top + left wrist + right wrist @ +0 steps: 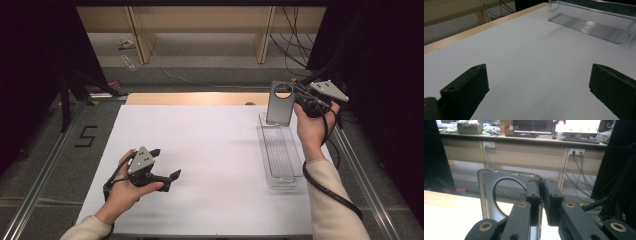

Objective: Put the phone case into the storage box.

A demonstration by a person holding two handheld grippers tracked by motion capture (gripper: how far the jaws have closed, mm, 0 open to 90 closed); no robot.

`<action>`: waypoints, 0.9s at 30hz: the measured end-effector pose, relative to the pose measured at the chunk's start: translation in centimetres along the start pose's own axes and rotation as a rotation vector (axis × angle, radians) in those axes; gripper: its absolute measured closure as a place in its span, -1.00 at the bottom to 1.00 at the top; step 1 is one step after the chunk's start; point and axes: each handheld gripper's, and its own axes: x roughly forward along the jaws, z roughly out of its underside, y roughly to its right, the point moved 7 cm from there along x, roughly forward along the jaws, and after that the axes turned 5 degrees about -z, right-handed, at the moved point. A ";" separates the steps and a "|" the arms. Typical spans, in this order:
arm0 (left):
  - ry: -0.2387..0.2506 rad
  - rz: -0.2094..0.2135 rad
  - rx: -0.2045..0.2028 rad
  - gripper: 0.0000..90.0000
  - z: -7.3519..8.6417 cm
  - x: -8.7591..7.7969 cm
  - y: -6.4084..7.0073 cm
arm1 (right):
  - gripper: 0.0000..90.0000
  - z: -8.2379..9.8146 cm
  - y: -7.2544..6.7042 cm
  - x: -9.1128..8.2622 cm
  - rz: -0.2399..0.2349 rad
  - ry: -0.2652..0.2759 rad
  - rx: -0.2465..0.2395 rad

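**A:** So the right gripper (pixel 299 98) is pinching a flat grey panel (pixel 280 103), right? It looks like a rounded rectangle with a big round hole near the top, held upright above the far right part of the desk (pixel 200 150), over the far end of that clear tray (pixel 280 155).

**B:** Yep. The right gripper view makes it obvious: the two black jaws are pressed together on the panel's (pixel 489 195) right edge, pads flat on both faces. The rim looks shiny and see-through there, with rounded corners, while the face is smooth and matte grey. The high view can't give that edge detail at all.

**A:** And the tray?

**B:** Long, narrow, transparent plastic with a ribbed floor, lying along the right edge of the white desk surface. The left gripper view catches the ribs (pixel 589 26) nicely, plus one thin clear wall.

**A:** What about the left gripper (pixel 162 162)?

**B:** It's spread wide with nothing between the jaws. It sits low near the front left of the desk, well apart from the tray. Its own view has chunky matte black jaw blocks at each side and plain smooth white sheet between them, with a pale wooden strip along the far edge.
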 end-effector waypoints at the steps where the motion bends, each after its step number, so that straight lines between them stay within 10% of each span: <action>1: 0.001 -0.001 0.001 -0.96 0.0 0.0 0.0 | 0.86 0.0 0.0 0.0 0.001 0.000 0.000; 27: 0.002 -0.001 -0.007 -0.96 0.0 0.0 0.0 | 0.86 0.0 0.0 1.4 0.004 -0.032 0.001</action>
